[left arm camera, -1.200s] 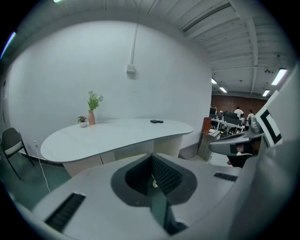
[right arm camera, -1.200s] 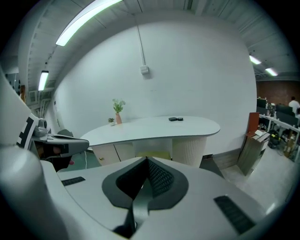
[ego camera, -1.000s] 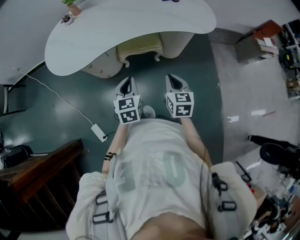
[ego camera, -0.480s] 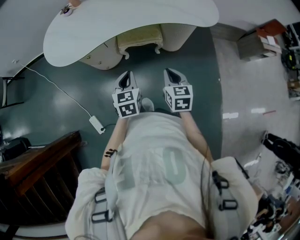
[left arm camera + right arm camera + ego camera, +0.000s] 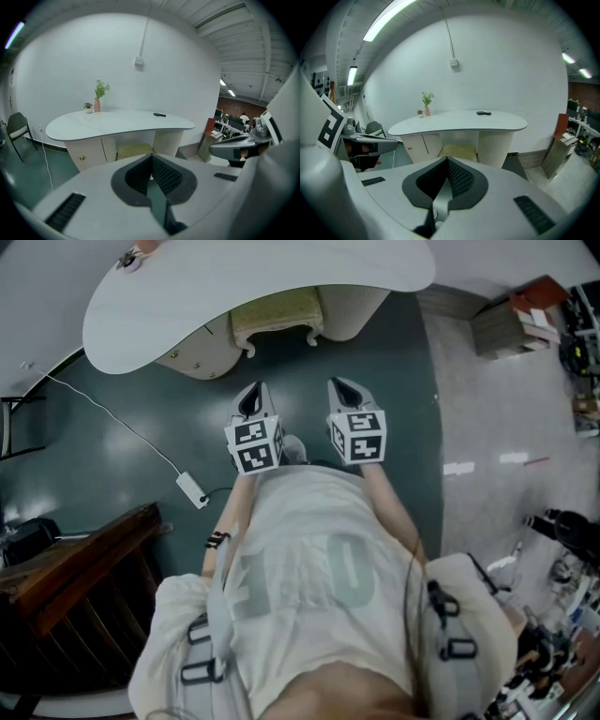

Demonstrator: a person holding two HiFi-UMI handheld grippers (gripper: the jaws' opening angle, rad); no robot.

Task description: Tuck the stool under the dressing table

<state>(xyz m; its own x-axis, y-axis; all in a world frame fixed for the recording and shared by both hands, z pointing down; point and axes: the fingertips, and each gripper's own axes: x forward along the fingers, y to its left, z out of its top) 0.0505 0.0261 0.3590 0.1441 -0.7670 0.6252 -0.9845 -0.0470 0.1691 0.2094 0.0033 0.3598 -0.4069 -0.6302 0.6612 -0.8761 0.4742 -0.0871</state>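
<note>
Little has moved: stool, under the desk's front edge, lies straight ahead of closed, empty left tool and right tool.

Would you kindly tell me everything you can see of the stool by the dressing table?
The stool has a pale yellow padded seat on a cream frame, with two curved front legs showing. It stands upright on the dark green floor, in the gap under the white dressing table, whose top hides its back part. Nothing else touches it.
</note>
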